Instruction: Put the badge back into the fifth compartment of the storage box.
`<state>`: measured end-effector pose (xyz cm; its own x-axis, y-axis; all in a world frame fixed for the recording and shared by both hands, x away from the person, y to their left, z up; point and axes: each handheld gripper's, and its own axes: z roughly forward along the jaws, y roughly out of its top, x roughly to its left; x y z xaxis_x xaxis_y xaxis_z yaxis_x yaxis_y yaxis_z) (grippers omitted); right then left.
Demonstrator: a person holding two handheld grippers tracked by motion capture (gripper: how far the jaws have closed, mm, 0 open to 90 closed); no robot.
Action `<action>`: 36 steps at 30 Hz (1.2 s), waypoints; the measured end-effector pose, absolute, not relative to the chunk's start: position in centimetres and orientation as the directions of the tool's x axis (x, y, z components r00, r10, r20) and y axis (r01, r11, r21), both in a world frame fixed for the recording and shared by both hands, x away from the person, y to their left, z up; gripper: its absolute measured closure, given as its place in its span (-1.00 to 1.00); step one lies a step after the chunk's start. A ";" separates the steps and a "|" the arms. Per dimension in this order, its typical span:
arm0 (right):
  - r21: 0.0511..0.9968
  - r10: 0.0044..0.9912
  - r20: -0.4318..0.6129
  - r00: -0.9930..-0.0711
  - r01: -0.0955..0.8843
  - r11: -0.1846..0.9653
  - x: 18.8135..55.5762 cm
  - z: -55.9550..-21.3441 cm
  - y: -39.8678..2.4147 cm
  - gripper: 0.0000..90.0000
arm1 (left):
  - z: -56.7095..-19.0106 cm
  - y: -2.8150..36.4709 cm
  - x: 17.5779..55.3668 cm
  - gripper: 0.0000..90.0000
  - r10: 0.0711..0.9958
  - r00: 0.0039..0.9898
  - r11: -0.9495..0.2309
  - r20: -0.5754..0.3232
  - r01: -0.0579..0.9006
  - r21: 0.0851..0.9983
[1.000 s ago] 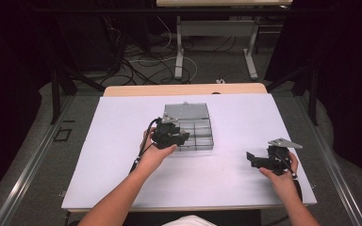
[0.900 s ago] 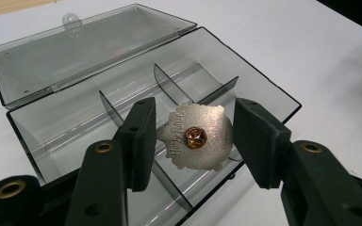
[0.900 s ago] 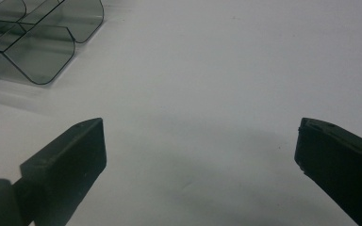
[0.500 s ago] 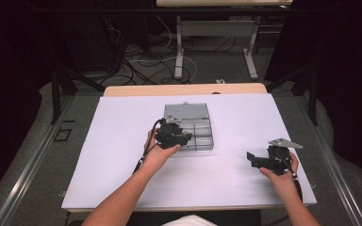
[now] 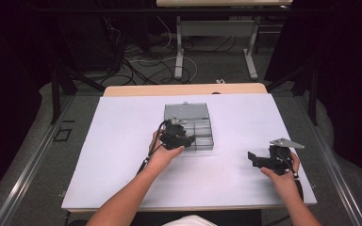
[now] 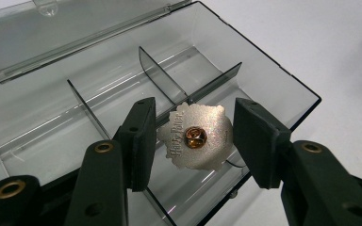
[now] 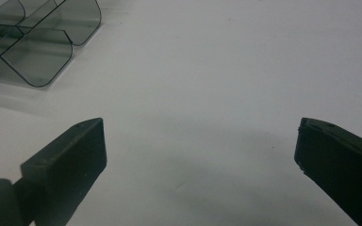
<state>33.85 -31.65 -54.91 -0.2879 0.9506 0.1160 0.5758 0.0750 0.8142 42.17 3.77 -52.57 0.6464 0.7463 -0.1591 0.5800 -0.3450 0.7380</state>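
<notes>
A clear grey plastic compartment box (image 5: pixel 199 128) lies open in the middle of the white table, lid flat toward the far side. My left gripper (image 5: pixel 186 140) hovers over its near compartments, shut on a silver pin badge (image 6: pixel 198 136) with lettering and a brass clasp on its back. In the left gripper view the badge is pinched between the two pads (image 6: pixel 140 136), above a front compartment of the box (image 6: pixel 122 84). My right gripper (image 5: pixel 254 160) rests at the right of the table, open with nothing between its fingertips (image 7: pixel 75 150); a corner of the box (image 7: pixel 37 42) lies beyond it.
The white table surface (image 5: pixel 122 141) runs wide on both sides of the box. A wooden table edge (image 5: pixel 184 89) lies behind it, with cables and metal desk legs (image 5: pixel 179 42) on the floor beyond.
My left hand has shifted a little to the right and down over the box with the badge in its grip. The right hand has stayed still.
</notes>
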 end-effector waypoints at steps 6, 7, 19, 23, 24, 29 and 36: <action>0.820 0.950 0.110 -0.294 0.567 0.081 33.8 -54.8 -31.6 -0.94 | -52.6 3.7 42.1 0.13 0.746 0.645 -0.352 -0.162 0.590 0.727; 0.819 0.950 0.113 -0.291 0.568 0.076 33.8 -54.8 -31.7 -0.94 | -52.6 3.7 42.1 0.13 0.748 0.643 -0.349 -0.163 0.590 0.728; 0.815 0.950 0.114 -0.291 0.574 0.078 33.8 -54.8 -31.6 -0.94 | -52.2 4.0 41.9 -0.07 0.733 0.671 -0.380 -0.109 0.538 0.753; 0.814 0.950 0.121 -0.289 0.577 0.072 33.8 -54.8 -31.5 -0.94 | -51.8 4.4 41.6 -0.10 0.725 0.683 -0.394 -0.092 0.521 0.757; 0.814 0.950 0.119 -0.288 0.576 0.073 33.9 -54.8 -31.5 -0.94 | -51.7 4.5 41.6 -0.12 0.725 0.684 -0.395 -0.089 0.517 0.759; 0.814 0.951 0.118 -0.287 0.577 0.073 33.8 -54.8 -31.5 -0.94 | -51.1 5.1 41.2 -0.14 0.723 0.686 -0.395 -0.078 0.504 0.768; 0.817 0.951 0.110 -0.290 0.571 0.080 33.8 -54.8 -31.7 -0.94 | -50.3 6.4 40.7 -0.17 0.728 0.684 -0.421 -0.041 0.493 0.761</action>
<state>33.77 -31.69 -54.79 -0.2904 0.9505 0.1101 0.5706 0.0796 0.8173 40.67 6.37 -50.31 0.6843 0.7280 -0.0412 0.4934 -0.4207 0.7613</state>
